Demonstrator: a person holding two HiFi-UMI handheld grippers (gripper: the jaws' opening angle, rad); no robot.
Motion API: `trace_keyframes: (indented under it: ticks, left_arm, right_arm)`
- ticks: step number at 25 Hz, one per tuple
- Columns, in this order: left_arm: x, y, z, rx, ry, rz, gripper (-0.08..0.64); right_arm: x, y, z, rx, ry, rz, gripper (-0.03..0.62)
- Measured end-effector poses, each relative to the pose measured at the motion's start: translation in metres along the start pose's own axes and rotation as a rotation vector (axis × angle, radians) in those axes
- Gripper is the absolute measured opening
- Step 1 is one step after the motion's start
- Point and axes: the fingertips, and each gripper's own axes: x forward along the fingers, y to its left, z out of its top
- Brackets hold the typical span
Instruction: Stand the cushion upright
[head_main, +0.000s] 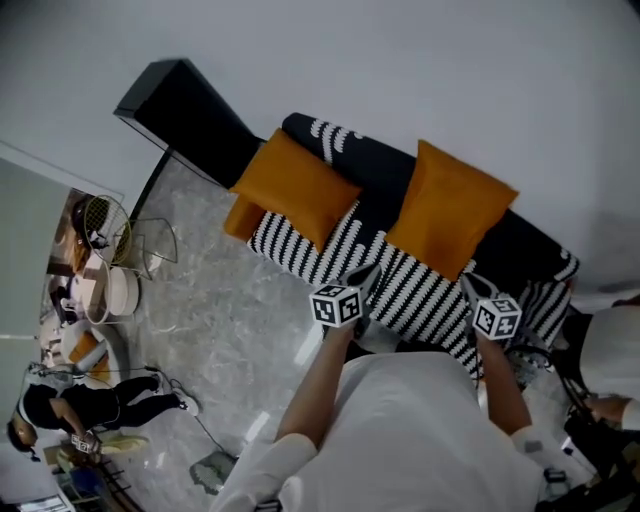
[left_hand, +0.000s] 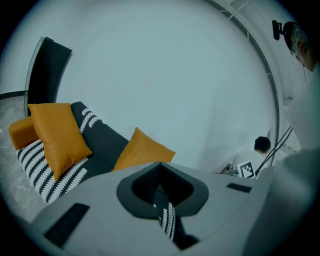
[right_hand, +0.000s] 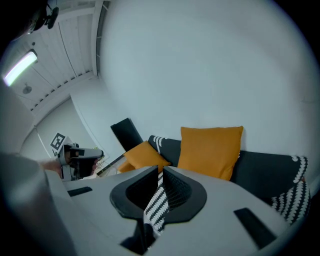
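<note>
Step in hand: grasp made, lift not yet done. The left gripper (head_main: 365, 274) and the right gripper (head_main: 476, 286) are each pinched shut on striped fabric, seen between the jaws in both gripper views. I take this for the front edge of the striped cushion (head_main: 410, 285), which lies flat on the seat of the sofa (head_main: 375, 165). Two orange cushions, one left (head_main: 295, 185) and one right (head_main: 450, 205), lean against the sofa back just behind it. Next move, by my judgement: raise both grippers together and tip the held edge up toward the back, keeping the pinch even so that the fabric does not slip or drag the orange cushions. Only the head view shows both grippers at once and how the cushion lies. Only the gripper views show the fabric in the jaws. The left gripper view also shows a seated person (left_hand: 259, 148) far off.
</note>
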Motion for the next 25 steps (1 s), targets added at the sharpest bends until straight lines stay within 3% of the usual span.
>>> trace_keyframes:
  ticks: [10,25]
  left_arm:
    - [-0.064,0.063,0.018,0.011,0.026,-0.029,0.002]
    - [-0.162,0.182,0.05,-0.027,0.009,-0.008,0.002]
  right_arm:
    - [0.042,0.075,-0.008,0.038,-0.032,-0.038,0.051]
    - [0.12,0.203,-0.013,-0.016,-0.009,-0.033,0.051]
